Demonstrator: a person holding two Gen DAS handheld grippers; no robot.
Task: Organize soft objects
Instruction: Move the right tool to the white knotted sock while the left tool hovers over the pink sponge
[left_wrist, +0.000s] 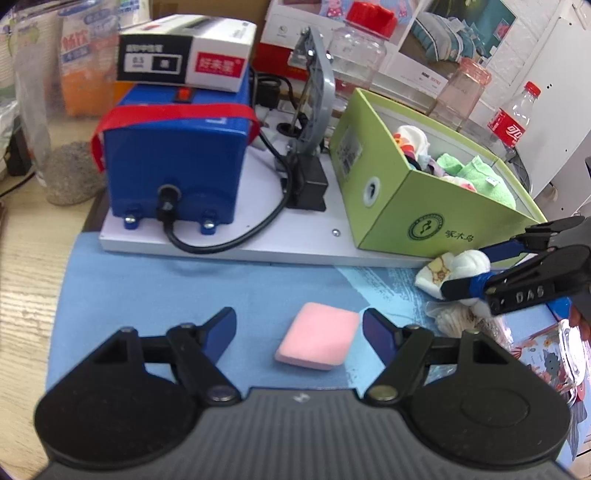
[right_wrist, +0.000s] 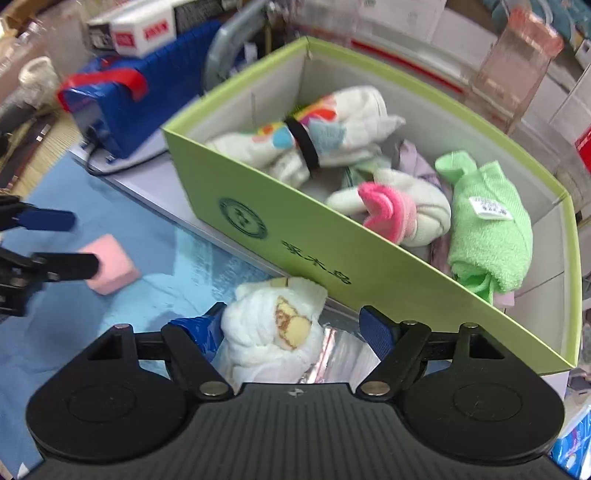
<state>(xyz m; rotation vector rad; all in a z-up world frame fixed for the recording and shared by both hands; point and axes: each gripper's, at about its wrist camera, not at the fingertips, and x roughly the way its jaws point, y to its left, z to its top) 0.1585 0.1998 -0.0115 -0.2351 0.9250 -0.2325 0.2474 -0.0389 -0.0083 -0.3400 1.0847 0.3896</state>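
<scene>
A pink sponge lies on the blue mat, between the open fingers of my left gripper; it also shows in the right wrist view. My right gripper is open around a rolled white sock with a yellow print, the left finger touching it. The sock lies beside the green box. The green box holds rolled white socks, a pink-and-white sock and a green towel.
A blue machine with a black cable stands on a white board behind the mat, a white carton on top. Clear jars, a cola bottle and a plastic bag lie around.
</scene>
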